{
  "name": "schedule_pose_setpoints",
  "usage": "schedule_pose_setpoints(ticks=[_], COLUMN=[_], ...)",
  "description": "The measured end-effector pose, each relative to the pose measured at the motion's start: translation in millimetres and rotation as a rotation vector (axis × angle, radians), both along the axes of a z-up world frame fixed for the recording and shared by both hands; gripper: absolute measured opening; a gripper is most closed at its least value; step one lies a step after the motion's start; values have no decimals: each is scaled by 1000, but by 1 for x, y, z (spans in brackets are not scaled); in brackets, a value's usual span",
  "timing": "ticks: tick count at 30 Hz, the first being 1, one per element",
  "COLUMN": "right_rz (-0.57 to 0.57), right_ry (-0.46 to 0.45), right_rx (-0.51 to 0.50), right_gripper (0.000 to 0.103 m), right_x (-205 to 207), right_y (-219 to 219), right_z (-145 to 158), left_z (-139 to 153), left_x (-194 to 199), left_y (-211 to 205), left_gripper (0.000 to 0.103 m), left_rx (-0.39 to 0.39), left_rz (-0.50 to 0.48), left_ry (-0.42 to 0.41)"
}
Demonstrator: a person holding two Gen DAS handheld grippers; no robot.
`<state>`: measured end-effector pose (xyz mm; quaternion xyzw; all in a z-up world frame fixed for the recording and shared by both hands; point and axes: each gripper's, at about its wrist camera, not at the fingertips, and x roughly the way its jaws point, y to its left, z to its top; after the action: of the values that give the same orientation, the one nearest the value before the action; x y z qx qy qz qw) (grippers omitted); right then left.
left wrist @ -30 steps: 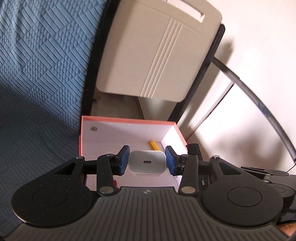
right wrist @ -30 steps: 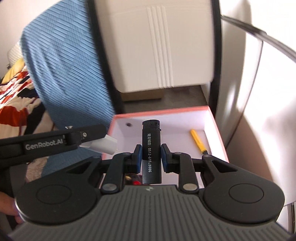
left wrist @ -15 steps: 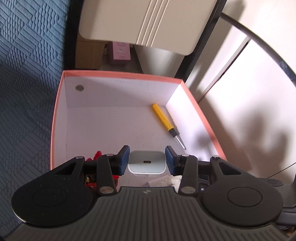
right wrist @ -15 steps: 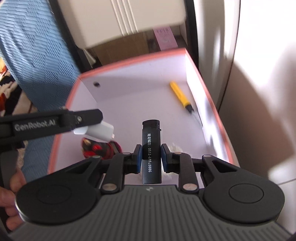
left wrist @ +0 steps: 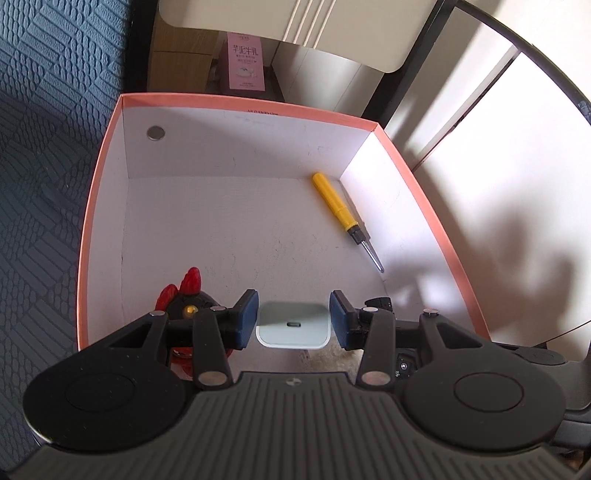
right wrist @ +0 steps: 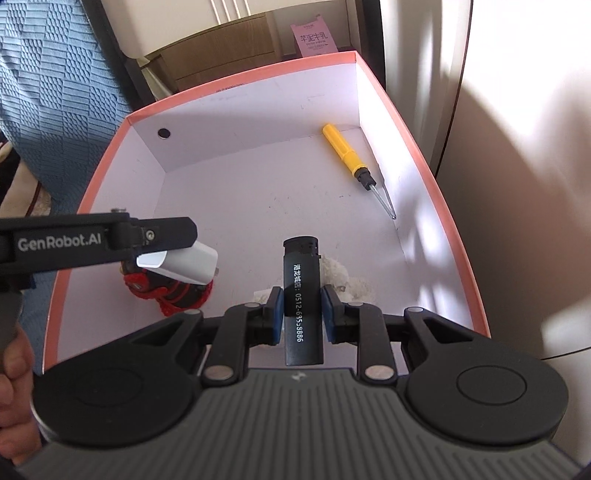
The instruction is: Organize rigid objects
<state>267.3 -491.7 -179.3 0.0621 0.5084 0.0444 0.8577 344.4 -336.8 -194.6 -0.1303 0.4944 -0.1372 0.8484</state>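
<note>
My left gripper (left wrist: 293, 319) is shut on a white USB charger (left wrist: 293, 325), held over the near part of a pink-rimmed white box (left wrist: 99, 184). In the right wrist view the same charger (right wrist: 181, 264) hangs from the left gripper above a red and black toy (right wrist: 173, 291). My right gripper (right wrist: 302, 310) is shut on a black lighter (right wrist: 302, 291) with white print, upright over the box (right wrist: 417, 147) floor. A yellow screwdriver (left wrist: 340, 210) (right wrist: 349, 157) lies against the box's right wall. The toy (left wrist: 184, 295) sits at the near left.
A white crumpled scrap (right wrist: 340, 278) lies on the box floor under the lighter. Blue quilted fabric (left wrist: 48, 147) borders the box on the left, a pale wall or floor (left wrist: 517, 166) on the right. A pink carton (left wrist: 245, 62) and a white chair seat (left wrist: 314, 26) stand beyond the box.
Both grippers have come down toward the box and tilted further down, each keeping its object. The box now fills both views, and the toy and scrap have come into sight.
</note>
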Motion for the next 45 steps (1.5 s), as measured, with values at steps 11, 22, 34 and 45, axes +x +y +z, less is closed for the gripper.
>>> schedule_pose_setpoints(ticks=[11,22,34,45], right_rz=[-28,-50,-49,-35], right_ry=[43,-25,-136,-229], right_rx=[-35,-51,-62,-93], right_gripper=[57,57,57,57], right_x=[0,-16,-47,-84], right_y=[4,15,40,63], right_z=[4,39,93,130], left_z=[6,59,122,154], left_x=[-12,-34,-75,-112], left_y=[17,48,79,94], left_gripper=[50,49,50,55], left_rx=[-6,-23,-32,-39], left_rz=[4,15,11,10], left_ry=[-3,-105,-245,-322])
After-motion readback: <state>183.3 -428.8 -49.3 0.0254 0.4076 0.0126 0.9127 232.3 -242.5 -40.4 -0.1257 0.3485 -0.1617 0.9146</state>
